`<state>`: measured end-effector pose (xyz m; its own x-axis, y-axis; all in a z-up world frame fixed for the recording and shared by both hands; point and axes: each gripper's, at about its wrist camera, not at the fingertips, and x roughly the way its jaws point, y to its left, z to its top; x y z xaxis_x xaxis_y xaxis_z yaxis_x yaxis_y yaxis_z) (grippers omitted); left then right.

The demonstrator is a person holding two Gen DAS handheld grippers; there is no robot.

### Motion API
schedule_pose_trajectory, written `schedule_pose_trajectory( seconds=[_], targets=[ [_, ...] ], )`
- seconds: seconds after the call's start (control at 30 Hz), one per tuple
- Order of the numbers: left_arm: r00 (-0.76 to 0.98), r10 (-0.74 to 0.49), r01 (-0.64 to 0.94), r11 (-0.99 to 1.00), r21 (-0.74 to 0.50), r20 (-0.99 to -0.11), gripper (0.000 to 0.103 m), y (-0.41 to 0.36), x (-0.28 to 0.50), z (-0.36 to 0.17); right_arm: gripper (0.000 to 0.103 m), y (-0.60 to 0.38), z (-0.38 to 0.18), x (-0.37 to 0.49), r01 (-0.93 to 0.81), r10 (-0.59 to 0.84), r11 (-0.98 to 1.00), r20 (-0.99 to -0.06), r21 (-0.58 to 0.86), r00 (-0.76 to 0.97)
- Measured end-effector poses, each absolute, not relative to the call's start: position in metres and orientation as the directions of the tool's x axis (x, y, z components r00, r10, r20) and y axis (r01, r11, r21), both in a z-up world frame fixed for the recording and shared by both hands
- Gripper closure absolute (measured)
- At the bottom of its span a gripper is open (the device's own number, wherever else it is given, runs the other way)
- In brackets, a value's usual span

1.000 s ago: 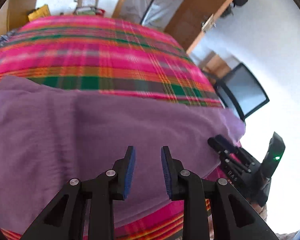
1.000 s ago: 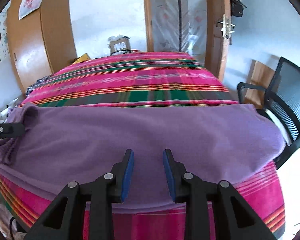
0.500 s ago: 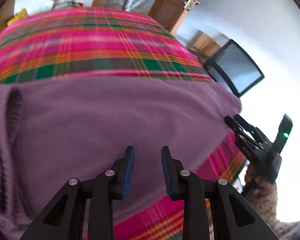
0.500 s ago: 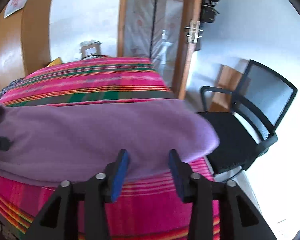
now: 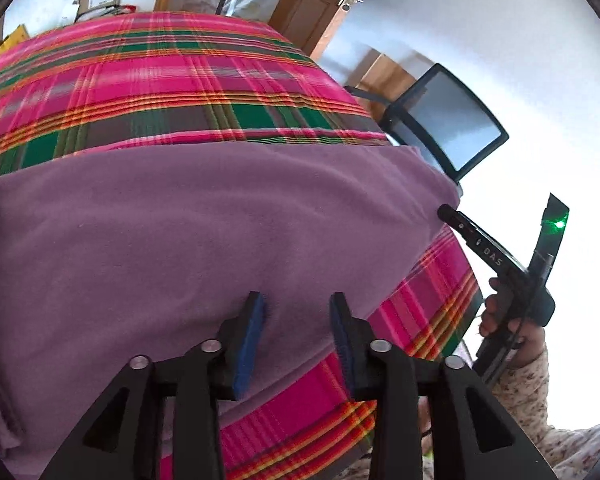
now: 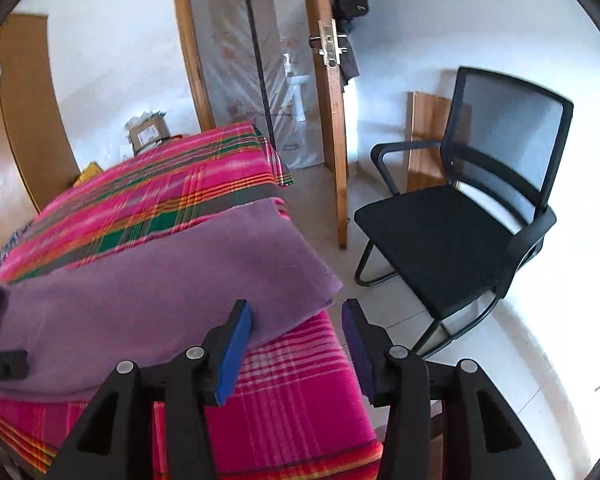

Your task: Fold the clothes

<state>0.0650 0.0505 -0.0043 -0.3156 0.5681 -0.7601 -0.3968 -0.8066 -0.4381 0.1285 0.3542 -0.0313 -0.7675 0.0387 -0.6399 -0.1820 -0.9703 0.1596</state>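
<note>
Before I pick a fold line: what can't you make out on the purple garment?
- Purple garment, left wrist view: its left end runs off the frame edge.
- Right wrist view: near hem hidden behind the right tongs.
- Neither view shows sleeves or neckline, so its type is unclear.

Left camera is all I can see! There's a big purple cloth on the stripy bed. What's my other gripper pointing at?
Observer: The right gripper points at the purple cloth's end corner, which lies at the edge of the plaid bed cover. Its jaws are open with nothing pinched.
Operator: Is the chair a whole chair? I only see its back.
Observer: Yes. The right view shows the black chair complete, with a seat, armrests and a curved floor frame.
Operator: What's behind the chair?
Observer: A wooden board leans on the white wall.
Operator: And my left gripper?
Observer: The left gripper is opening above the cloth, not gripping it.
</note>
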Motion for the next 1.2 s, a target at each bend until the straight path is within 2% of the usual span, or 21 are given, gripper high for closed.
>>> schedule_pose_trajectory(
  seconds=[0.27,0.33,0.4,0.53,0.63,0.9,1.1,1.2],
  targets=[
    [-0.311,0.566,-0.393,-0.808,-0.439,-0.764,0.064,0.057,0.060,-0.003,0.055,0.398,-0.045,0.102,-0.160,-0.215,-0.864,-0.637,0.478,-0.741],
    [-0.308,0.569,-0.388,-0.807,-0.445,-0.762,0.064,0.057,0.059,-0.003,0.055,0.403,-0.045,0.098,-0.155,-0.239,-0.847,-0.624,0.509,-0.744],
    [-0.307,0.568,-0.387,-0.807,-0.445,-0.763,0.064,0.058,0.057,-0.003,0.056,0.403,-0.042,0.097,-0.149,-0.228,-0.855,-0.618,0.498,-0.753],
    [-0.304,0.566,-0.383,-0.809,-0.446,-0.766,0.064,0.061,0.055,-0.003,0.081,0.390,-0.032,0.095,-0.133,-0.165,-0.906,-0.625,0.402,-0.763],
    [-0.301,0.565,-0.382,-0.809,-0.446,-0.768,0.064,0.063,0.053,-0.003,0.095,0.377,-0.025,0.096,-0.093,-0.149,-0.935,-0.620,0.341,-0.770],
    [-0.299,0.571,-0.380,-0.806,-0.454,-0.765,0.064,0.065,0.051,-0.003,0.098,0.367,0.007,0.112,-0.044,-0.101,-0.965,-0.526,0.257,-0.845],
    [-0.296,0.573,-0.379,-0.805,-0.456,-0.765,0.064,0.065,0.050,-0.004,0.098,0.378,-0.023,0.090,-0.110,-0.118,-0.945,-0.636,0.307,-0.763],
    [-0.293,0.572,-0.380,-0.805,-0.456,-0.766,0.064,0.066,0.049,-0.004,0.096,0.385,-0.031,0.087,-0.129,-0.143,-0.927,-0.648,0.353,-0.748]
  ],
)
